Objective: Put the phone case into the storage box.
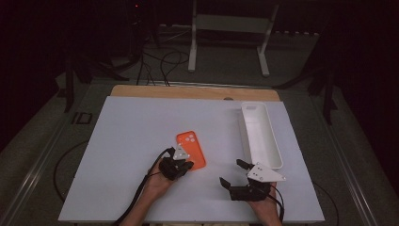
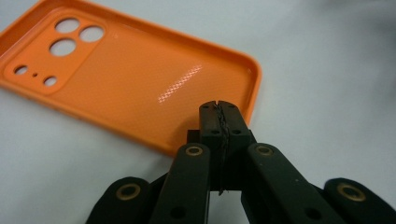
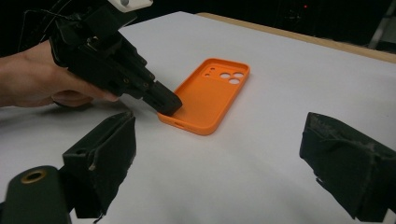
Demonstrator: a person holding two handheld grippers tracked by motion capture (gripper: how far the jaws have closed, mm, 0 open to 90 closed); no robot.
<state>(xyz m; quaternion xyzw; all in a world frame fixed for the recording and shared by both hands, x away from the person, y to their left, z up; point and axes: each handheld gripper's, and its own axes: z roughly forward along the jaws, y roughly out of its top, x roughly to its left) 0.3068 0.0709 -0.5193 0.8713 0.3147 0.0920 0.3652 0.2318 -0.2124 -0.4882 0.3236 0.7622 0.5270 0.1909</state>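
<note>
On the left, the left gripper (image 1: 184, 165) has its fingers (image 2: 210, 122) clenched tight, w/ nothing between them. In the left gripper view the tips sit over the near short end of the orange phone case (image 1: 191, 149). Whether they press on it or just hang above it, can't tell. The case lies flat on the white counter (image 1: 127, 141), open side up, camera holes at the far end, about mid counter.

What could go wrong here: the case is light and slick. If the shut tips push down on the rim, the far end may flip up. If they push sideways, the case may slide or spin away. Also the tips are shut, so no grab can happen till they open. If they open while touching the case, it may get bumped.

Going right: the right gripper (image 1: 231, 172) hangs near the front edge of the counter, fingers (image 3: 105, 154) spread wide and released, nothing in them. It's a bit apart from the case, so it can't steady it now. If the case skids that way, it may hit those fingers.

Farthest right is the long white tray (image 1: 277, 155), just beside the right gripper. It looks empty. I think the case may be meant for it. The tray is narrow, so a tilted case could catch on the rim and drop back. The right gripper could also knock the tray's near end.
</note>
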